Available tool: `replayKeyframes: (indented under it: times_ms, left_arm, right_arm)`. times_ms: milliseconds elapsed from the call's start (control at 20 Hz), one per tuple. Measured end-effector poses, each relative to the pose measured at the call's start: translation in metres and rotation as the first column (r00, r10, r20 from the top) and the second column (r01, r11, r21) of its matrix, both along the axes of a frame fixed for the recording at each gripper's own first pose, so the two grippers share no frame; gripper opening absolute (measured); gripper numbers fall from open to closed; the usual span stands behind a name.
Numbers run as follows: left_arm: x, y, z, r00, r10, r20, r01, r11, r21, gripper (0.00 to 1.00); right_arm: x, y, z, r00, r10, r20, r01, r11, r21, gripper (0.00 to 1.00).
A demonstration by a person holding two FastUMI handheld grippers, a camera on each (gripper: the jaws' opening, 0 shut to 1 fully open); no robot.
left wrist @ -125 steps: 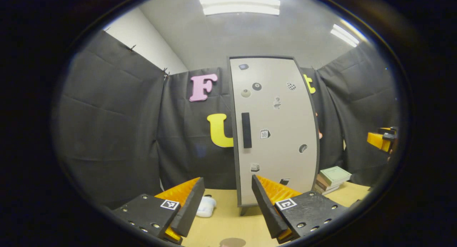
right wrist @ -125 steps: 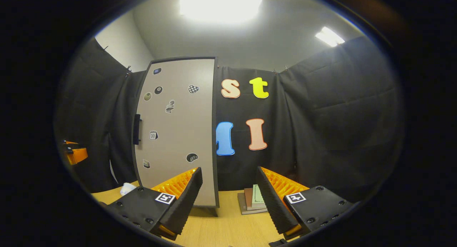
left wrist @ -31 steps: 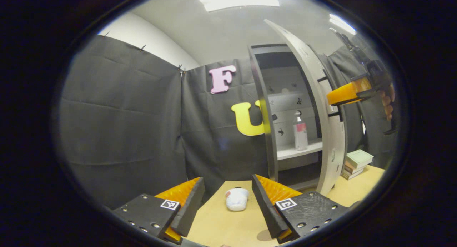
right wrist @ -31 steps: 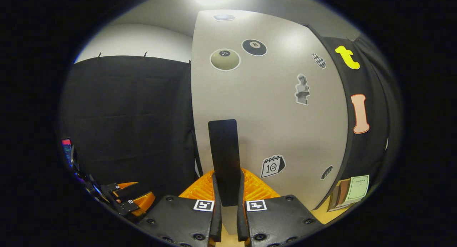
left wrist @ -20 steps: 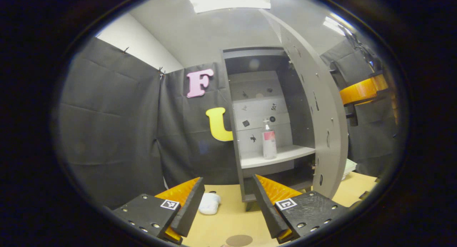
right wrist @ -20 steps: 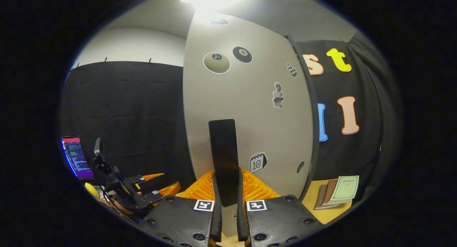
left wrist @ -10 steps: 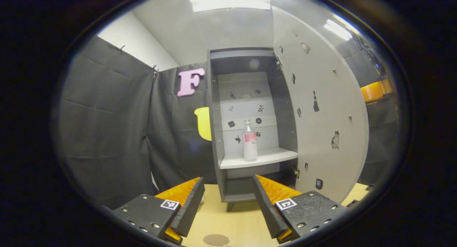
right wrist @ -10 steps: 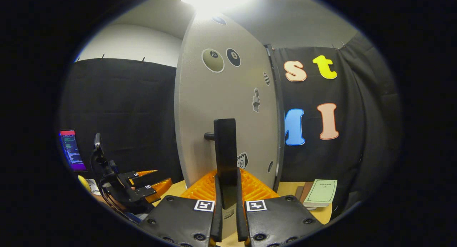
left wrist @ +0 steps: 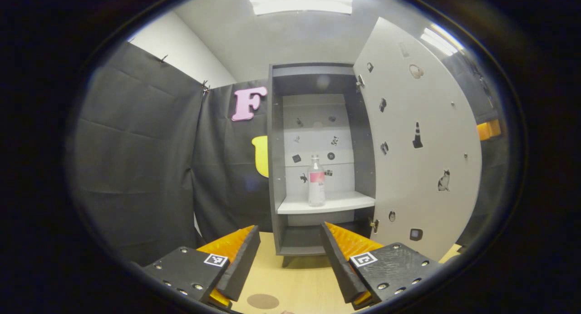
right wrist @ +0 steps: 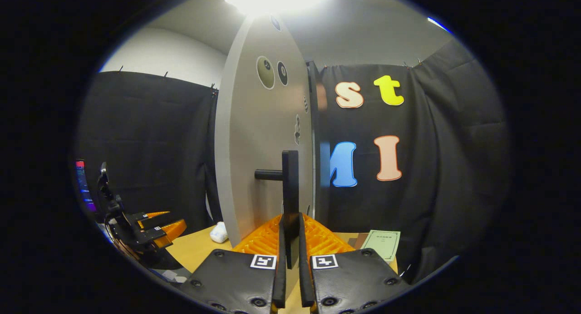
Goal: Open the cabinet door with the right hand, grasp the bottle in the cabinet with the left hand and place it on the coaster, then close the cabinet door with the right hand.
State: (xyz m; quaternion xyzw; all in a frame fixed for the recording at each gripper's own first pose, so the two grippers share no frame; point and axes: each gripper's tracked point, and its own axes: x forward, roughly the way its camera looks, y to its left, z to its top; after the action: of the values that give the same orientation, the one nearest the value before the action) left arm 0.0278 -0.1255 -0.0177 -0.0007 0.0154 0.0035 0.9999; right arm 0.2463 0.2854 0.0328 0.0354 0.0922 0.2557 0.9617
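In the left gripper view the coaster (left wrist: 263, 301) lies at the bottom edge on the table (left wrist: 299, 282), the left gripper (left wrist: 288, 255) waits above it with fingers spread and empty, and the bottle (left wrist: 316, 180) stands upright on the shelf (left wrist: 327, 204) at centre frame inside the cabinet (left wrist: 274, 169), the cabinet door (left wrist: 422, 137) swung wide at right. In the right gripper view the left gripper shows at lower left and the right gripper (right wrist: 290, 259) is clamped on the dark handle (right wrist: 289, 187) at centre. The risk: a high or off-centre pinch could tip the tall, narrow bottle on the shelf, and a door let go early could swing into the reaching hand
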Motion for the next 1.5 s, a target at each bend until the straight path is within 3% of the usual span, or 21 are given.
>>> replayKeyframes:
  times_ms: [150, 250, 300, 400, 650, 700, 800, 850, 1050, 1200, 1300, 1350, 1500]
  left_arm:
    - [0.016, -0.004, 0.01, 1.0, -0.025, 0.005, 0.025, 1.0, 0.0, 0.8]
    - [0.036, -0.007, 0.02, 0.998, -0.055, 0.012, 0.055, 0.998, -0.005, 0.82]
    - [0.048, -0.008, 0.025, 0.997, -0.069, 0.016, 0.069, 0.998, -0.008, 0.8]
    - [0.074, -0.011, 0.034, 0.995, -0.096, 0.021, 0.096, 0.995, -0.019, 0.8]
    - [0.147, -0.027, 0.045, 0.985, -0.173, 0.025, 0.174, 0.982, -0.078, 0.8]
    - [0.161, -0.03, 0.045, 0.982, -0.187, 0.022, 0.188, 0.979, -0.082, 0.81]
    - [0.186, -0.034, 0.047, 0.977, -0.212, 0.022, 0.213, 0.973, -0.086, 0.8]
    - [0.199, -0.037, 0.048, 0.974, -0.225, 0.024, 0.226, 0.97, -0.086, 0.8]
    - [0.247, -0.051, 0.043, 0.961, -0.276, 0.02, 0.276, 0.959, -0.069, 0.8]
    - [0.275, -0.063, 0.031, 0.95, -0.313, 0.003, 0.312, 0.948, -0.068, 0.8]
    - [0.294, -0.072, 0.016, 0.94, -0.342, -0.012, 0.34, 0.937, -0.086, 0.82]
    - [0.302, -0.076, 0.011, 0.935, -0.354, -0.017, 0.351, 0.931, -0.095, 0.8]
    - [0.324, -0.082, -0.004, 0.926, -0.375, -0.036, 0.37, 0.923, -0.101, 0.8]
  right_arm:
    - [0.0, -0.001, 0.002, 1.0, 0.009, 0.008, -0.009, 1.0, 0.001, 0.14]
    - [0.001, -0.01, 0.001, 1.0, -0.007, 0.019, 0.008, 1.0, -0.028, 0.2]
    - [0.003, -0.014, 0.0, 1.0, -0.021, 0.017, 0.021, 0.999, -0.03, 0.14]
    - [-0.002, -0.009, -0.001, 1.0, -0.022, 0.0, 0.022, 1.0, -0.017, 0.34]
    - [0.009, -0.06, -0.001, 0.968, -0.247, 0.051, 0.252, 0.96, -0.124, 0.36]
    - [0.007, -0.063, -0.001, 0.959, -0.279, 0.048, 0.283, 0.952, -0.118, 0.42]
    - [0.008, -0.072, -0.003, 0.931, -0.363, 0.047, 0.366, 0.924, -0.109, 0.97]
    - [0.007, -0.08, -0.002, 0.91, -0.411, 0.05, 0.414, 0.904, -0.11, 0.94]
    - [0.002, -0.099, -0.003, 0.834, -0.549, 0.05, 0.551, 0.828, -0.106, 0.96]
    - [-0.001, -0.107, -0.007, 0.783, -0.621, 0.029, 0.62, 0.777, -0.108, 0.92]
    - [-0.007, -0.112, -0.009, 0.751, -0.661, 0.018, 0.658, 0.744, -0.117, 0.96]
    - [-0.009, -0.113, -0.01, 0.738, -0.674, 0.015, 0.671, 0.732, -0.118, 0.93]
    - [-0.011, -0.116, -0.012, 0.707, -0.707, 0.005, 0.702, 0.701, -0.126, 0.96]
